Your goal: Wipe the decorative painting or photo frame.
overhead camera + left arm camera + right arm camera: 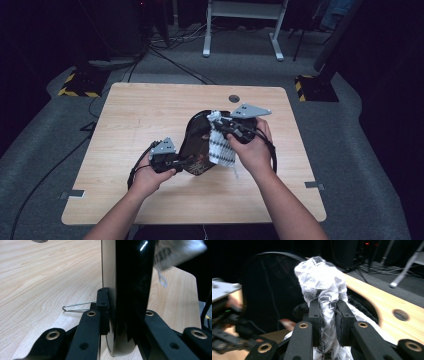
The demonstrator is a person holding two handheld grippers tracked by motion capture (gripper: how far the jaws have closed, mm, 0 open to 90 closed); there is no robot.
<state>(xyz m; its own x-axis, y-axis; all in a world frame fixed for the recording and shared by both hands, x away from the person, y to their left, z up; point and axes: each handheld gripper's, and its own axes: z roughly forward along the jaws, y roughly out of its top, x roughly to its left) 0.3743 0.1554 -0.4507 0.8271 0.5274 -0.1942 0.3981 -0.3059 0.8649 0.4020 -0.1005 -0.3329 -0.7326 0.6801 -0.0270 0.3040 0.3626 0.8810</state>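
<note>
Dark floor and trailing cables surrounded the pale wooden desk (150, 120) where we worked. Our right claw (328, 315) was clamped on a bunched white patterned cloth (322, 277), the fabric squeezed tight between its jaws and spilling above and below them. Just beyond that claw, touching the cloth, stood the glossy black dish (197, 140), tilted up on its edge. Our left claw (125, 322) was closed on the dish's lower rim, one jaw on the pale underside, the other on the shiny face.

We judged the main risk to be the dish slipping. It was held at one edge only, on a slick surface, so a firm wipe from the right claw could lever it round in the left claw's grip or push it out onto the desk. The cloth, gripped as a loose wad, could also work free under rubbing. A thin wire loop (77, 306) lay on the desk beside the left claw, where a sliding rim might catch it.
</note>
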